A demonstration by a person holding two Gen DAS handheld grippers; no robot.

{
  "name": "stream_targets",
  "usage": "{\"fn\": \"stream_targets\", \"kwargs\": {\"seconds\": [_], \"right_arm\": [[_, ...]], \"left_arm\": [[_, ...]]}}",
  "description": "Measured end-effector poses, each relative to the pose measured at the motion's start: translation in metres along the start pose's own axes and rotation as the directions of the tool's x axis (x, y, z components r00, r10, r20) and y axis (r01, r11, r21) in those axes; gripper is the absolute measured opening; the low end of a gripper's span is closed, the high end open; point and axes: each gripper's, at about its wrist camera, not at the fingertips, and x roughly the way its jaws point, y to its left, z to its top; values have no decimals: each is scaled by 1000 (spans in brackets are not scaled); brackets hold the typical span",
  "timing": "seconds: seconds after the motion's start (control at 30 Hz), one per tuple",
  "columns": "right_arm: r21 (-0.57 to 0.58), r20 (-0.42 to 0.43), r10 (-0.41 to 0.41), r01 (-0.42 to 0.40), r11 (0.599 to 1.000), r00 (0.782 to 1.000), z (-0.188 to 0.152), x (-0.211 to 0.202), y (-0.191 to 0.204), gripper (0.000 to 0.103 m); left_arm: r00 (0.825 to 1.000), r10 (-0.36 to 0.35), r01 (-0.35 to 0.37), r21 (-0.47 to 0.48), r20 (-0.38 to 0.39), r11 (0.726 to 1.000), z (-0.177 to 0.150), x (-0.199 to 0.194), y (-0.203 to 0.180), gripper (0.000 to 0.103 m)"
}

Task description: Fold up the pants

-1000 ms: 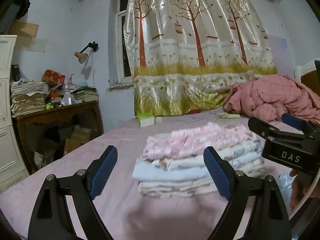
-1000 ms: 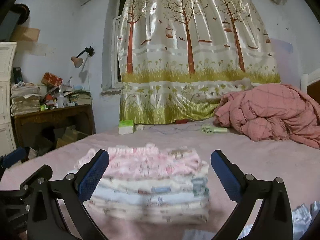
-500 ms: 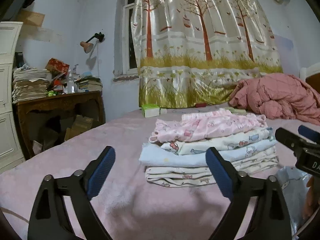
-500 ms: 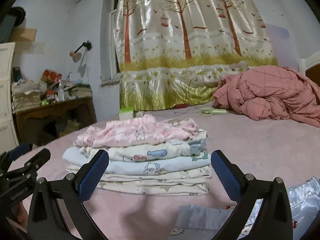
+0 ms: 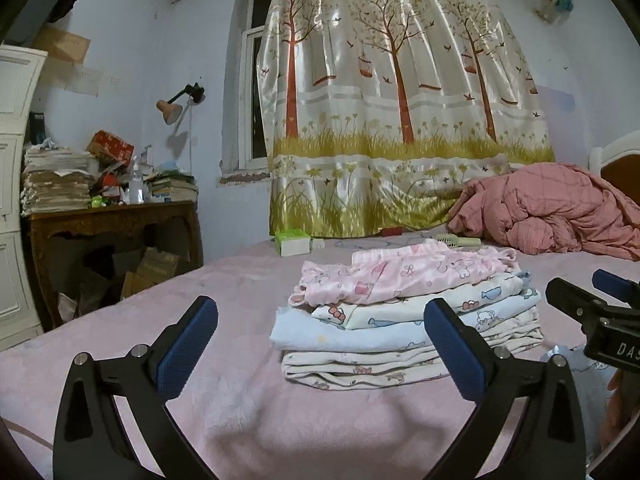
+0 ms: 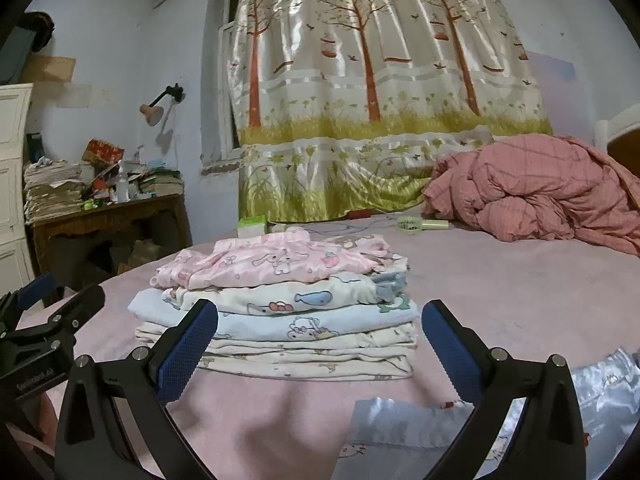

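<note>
A stack of folded printed pants (image 5: 408,312) lies on the pink bed (image 5: 240,288), pink pair on top; it also shows in the right wrist view (image 6: 280,300). A shiny pale blue satin garment (image 6: 408,420) lies flat on the bed in front of the stack, under my right gripper. My left gripper (image 5: 320,344) is open and empty, low over the bed, left of the stack. My right gripper (image 6: 320,344) is open and empty, just above the satin garment. Its tip shows at the right edge of the left wrist view (image 5: 592,308).
A crumpled pink quilt (image 6: 540,192) lies at the back right. A green hairbrush (image 6: 420,224) and a small green box (image 5: 292,242) lie behind the stack. A tree-print curtain (image 5: 392,120) hangs at the back. A cluttered wooden desk (image 5: 108,216) stands left of the bed.
Both grippers have come down lower and nearer to the bed, so the stack is seen more from the side. The satin garment has come into view under the right gripper.
</note>
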Motion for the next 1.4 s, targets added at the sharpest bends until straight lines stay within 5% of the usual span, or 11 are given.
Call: {"fn": "stream_targets", "kwargs": {"seconds": [1.4], "right_arm": [[-6,-36,-18,17,1000,999,0,0,1,103]], "left_arm": [[998,15,-16,-24,-54,1000,-5,14,1,102]]}}
